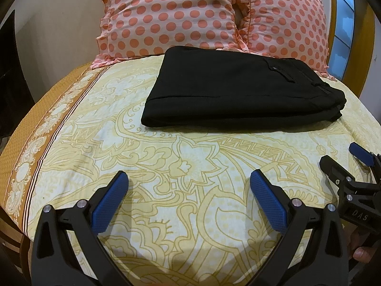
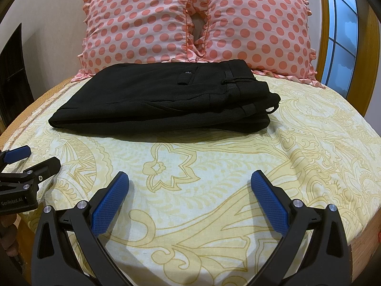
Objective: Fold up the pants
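Observation:
Black pants (image 1: pixel 233 90) (image 2: pixel 166 97) lie folded into a flat stack on the yellow patterned bedsheet (image 1: pixel 166 166) (image 2: pixel 214 166), just in front of the pillows. A back pocket with a button and the waistband face right. My left gripper (image 1: pixel 188 178) hovers open over the sheet, well short of the pants, with nothing between its blue pads (image 1: pixel 109 202). My right gripper (image 2: pixel 189 178) is open too and holds nothing. Each gripper shows at the edge of the other's view, the right gripper (image 1: pixel 343 157) at the right and the left gripper (image 2: pixel 38 159) at the left.
Two pink polka-dot pillows (image 1: pixel 171 16) (image 2: pixel 257 28) lean at the head of the bed. A wooden headboard (image 2: pixel 371 47) and a window (image 2: pixel 340 28) stand at the right. The bed's left edge has an orange border (image 1: pixel 28 147). A person's fingers (image 1: pixel 362 253) hold the right gripper.

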`<state>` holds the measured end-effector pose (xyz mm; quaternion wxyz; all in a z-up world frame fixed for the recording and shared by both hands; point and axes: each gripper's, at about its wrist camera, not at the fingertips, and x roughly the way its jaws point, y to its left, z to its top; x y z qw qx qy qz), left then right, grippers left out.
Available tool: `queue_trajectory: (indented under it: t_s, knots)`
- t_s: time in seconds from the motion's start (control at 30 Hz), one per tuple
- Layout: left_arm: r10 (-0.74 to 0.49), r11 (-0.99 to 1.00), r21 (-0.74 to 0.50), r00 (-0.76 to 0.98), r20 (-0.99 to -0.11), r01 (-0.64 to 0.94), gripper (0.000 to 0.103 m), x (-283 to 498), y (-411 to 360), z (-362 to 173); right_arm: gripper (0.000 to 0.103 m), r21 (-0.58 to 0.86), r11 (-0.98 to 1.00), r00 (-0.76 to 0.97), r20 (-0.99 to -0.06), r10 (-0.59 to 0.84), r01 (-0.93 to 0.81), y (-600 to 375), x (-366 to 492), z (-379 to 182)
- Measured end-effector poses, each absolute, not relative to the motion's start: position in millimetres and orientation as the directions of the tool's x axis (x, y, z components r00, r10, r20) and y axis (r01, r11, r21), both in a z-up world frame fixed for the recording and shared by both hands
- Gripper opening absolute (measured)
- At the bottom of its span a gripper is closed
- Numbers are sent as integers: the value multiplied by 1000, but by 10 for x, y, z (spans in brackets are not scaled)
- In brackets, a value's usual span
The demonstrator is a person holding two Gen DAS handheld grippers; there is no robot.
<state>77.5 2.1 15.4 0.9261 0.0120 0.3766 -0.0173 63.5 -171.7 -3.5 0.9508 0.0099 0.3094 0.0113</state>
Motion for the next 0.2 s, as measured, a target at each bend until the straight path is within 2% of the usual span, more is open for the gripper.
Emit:
queue_trajectory:
  t_s: [0.2]
  knots:
    - [-24, 999, 10, 721, -693, 42, 101, 763, 9, 151, 102, 26, 1000, 809, -588, 28, -16, -1718, 635, -37]
